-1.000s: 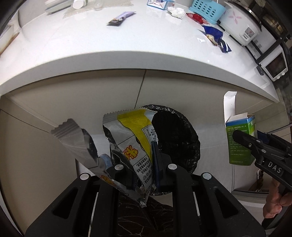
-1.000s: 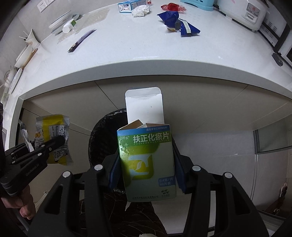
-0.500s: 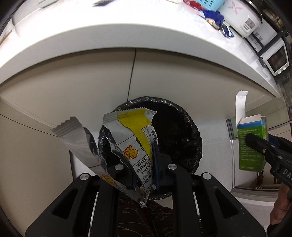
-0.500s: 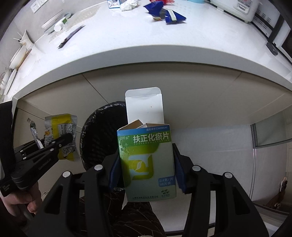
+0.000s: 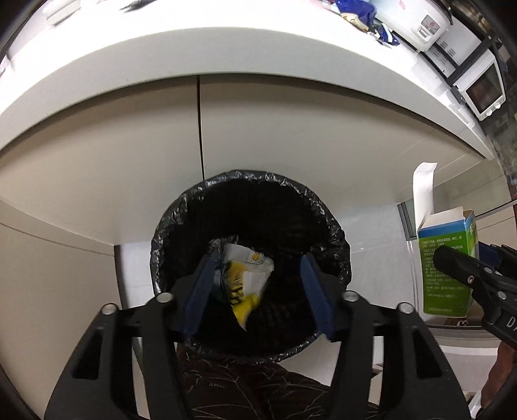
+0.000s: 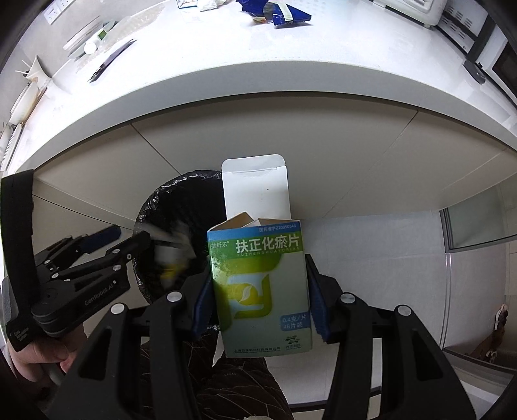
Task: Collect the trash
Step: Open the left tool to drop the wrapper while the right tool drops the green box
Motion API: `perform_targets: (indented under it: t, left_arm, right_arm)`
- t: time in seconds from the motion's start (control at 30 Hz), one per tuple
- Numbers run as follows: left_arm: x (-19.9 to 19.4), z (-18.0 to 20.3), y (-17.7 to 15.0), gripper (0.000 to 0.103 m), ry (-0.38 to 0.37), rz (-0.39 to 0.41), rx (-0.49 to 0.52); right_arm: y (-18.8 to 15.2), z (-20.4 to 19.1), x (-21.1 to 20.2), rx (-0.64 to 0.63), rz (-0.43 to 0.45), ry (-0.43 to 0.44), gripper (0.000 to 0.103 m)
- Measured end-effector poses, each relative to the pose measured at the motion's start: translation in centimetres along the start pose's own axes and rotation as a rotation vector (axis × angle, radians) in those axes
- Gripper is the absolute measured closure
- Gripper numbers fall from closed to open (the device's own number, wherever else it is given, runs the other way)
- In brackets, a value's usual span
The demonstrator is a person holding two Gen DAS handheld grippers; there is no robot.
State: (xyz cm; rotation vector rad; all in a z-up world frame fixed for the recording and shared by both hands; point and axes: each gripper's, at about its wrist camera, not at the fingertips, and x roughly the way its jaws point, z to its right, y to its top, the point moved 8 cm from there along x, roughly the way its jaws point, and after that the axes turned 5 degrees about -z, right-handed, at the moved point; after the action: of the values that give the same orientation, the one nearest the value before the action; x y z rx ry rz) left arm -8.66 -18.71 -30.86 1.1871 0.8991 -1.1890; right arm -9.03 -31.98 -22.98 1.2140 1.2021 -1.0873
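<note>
Bin: the black-lined trash bin (image 5: 252, 255) stands on the floor against the cabinet front, under the overhang of the white counter (image 5: 226, 64).
Inside the bin: dark, except for the yellow-and-white snack wrapper (image 5: 245, 278), blurred in its mouth.
Left gripper: the left gripper (image 5: 255, 287) hangs over the bin mouth, jaws opening, blue pads apart; the wrapper lies between them, close against the left pad, and contact there cannot be told.
Right gripper: the right gripper (image 6: 258, 300) is clamped on the green-and-blue medicine box (image 6: 260, 287), both pads pressed on its sides, its white top flap standing open.
Box position: just to the right of the bin.
Counter top: blue wrappers (image 6: 274, 14) and a crumpled white tissue (image 6: 206, 5) lie far back.
Far right: rice cooker (image 5: 416, 22) and microwave (image 5: 484, 92).
</note>
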Motion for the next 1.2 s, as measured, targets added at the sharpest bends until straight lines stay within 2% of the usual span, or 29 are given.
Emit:
perform_targets:
  t: [0.3,0.53,0.63,1.2]
  left_arm:
    - [-1.3,0.0,0.9,0.011,-0.005,0.049,-0.016]
    - [-3.8,-1.6,1.2,0.008,0.013,0.1,-0.037]
    - [-4.4,-2.7,1.1,0.008,0.001,0.1,-0.059]
    - [-7.0,-8.1,-0.1,0.006,0.046,0.142,-0.158]
  right_arm:
    - [0.2,0.3,-0.5,-0.007,0.014,0.004,0.055]
    - [0.9,-0.8,-0.1,-0.026,0.017,0.02,0.055]
    - [1.1,-1.8,0.2,-0.044,0.015,0.026,0.055]
    - [1.6,-6.6,3.2,-0.152,-0.007,0.033,0.055]
